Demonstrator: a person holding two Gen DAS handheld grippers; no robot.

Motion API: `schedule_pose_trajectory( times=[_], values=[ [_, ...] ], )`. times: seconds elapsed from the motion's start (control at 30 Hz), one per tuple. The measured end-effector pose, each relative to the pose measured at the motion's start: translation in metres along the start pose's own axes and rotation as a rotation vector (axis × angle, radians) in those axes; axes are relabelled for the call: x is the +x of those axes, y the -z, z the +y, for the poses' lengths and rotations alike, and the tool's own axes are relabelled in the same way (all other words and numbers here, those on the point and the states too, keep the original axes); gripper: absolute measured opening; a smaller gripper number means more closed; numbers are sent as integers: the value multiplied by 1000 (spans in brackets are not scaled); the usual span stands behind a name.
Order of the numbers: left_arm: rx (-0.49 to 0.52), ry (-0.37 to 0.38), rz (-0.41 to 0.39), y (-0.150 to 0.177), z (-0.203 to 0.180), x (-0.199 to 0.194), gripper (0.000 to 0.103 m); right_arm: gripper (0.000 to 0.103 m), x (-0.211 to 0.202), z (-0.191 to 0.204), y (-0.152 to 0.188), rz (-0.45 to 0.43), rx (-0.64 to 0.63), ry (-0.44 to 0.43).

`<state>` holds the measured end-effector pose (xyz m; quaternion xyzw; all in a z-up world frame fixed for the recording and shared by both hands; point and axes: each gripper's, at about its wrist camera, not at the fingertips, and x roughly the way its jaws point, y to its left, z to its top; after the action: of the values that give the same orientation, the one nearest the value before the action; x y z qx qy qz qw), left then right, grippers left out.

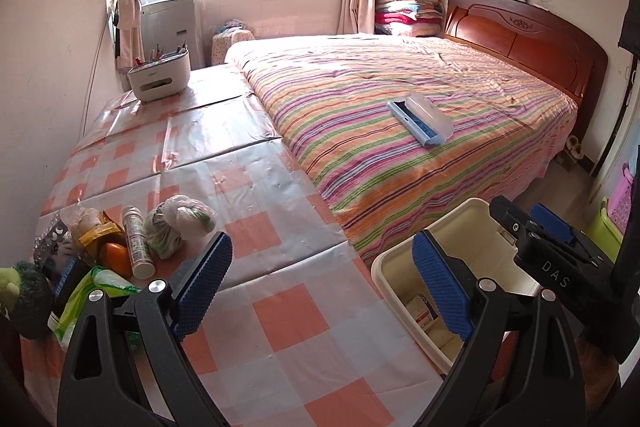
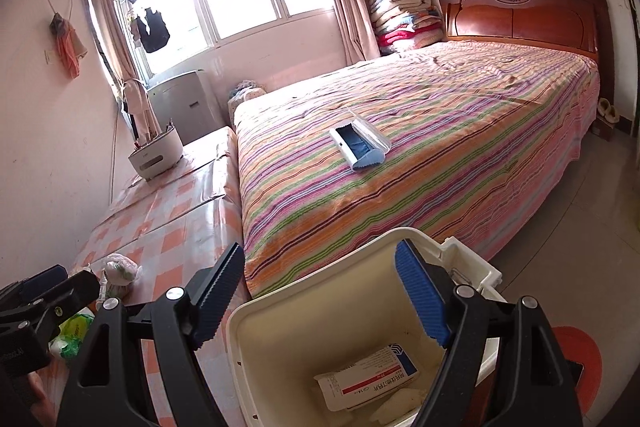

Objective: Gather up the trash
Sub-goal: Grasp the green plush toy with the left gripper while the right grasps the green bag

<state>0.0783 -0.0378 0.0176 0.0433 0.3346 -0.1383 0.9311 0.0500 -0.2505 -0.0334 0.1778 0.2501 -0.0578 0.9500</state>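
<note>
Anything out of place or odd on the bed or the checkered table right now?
One thing: an open blue-and-white plastic case lies askew on the striped bedspread, away from everything else. The wrappers, white tube and knotted bag sit piled at the checkered table's near corner, nothing spilled.

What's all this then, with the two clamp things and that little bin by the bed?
A person is collecting trash with a hand-held gripper in each hand. The left gripper is open and empty above the checkered table. The right gripper hangs open over the cream bin, which already holds a small medicine box. A pile of trash, including wrappers, a tube and a knotted plastic bag, waits on the table's left edge.
</note>
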Motion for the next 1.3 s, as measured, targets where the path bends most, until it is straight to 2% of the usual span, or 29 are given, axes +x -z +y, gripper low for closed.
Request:
schedule_pose_trajectory(
  times=[0.2,0.43,0.57,0.67,0.83,1.0,1.1,1.2,1.3],
  values=[
    [-113,-87,0,3,69,-8,90,76,13,41,10,43,-60,-56],
    [-234,-234,-15,9,157,-32,90,76,27,91,26,119,-125,-141],
    [-266,-328,-12,17,201,-47,90,76,35,117,36,171,-148,-195],
    [-284,-404,-7,26,231,-58,90,76,42,141,46,232,-170,-261],
    [-342,-472,-24,38,275,-78,90,76,50,187,63,336,-236,-400],
    [-454,-493,-64,50,311,-102,90,76,55,231,75,406,-297,-527],
    [-509,-475,-66,58,328,-109,90,76,64,254,82,449,-320,-557],
    [-546,-469,-16,67,345,-102,90,76,76,273,89,490,-352,-566],
    [-583,-431,58,77,360,-85,90,76,91,285,95,533,-354,-561]
  ],
)
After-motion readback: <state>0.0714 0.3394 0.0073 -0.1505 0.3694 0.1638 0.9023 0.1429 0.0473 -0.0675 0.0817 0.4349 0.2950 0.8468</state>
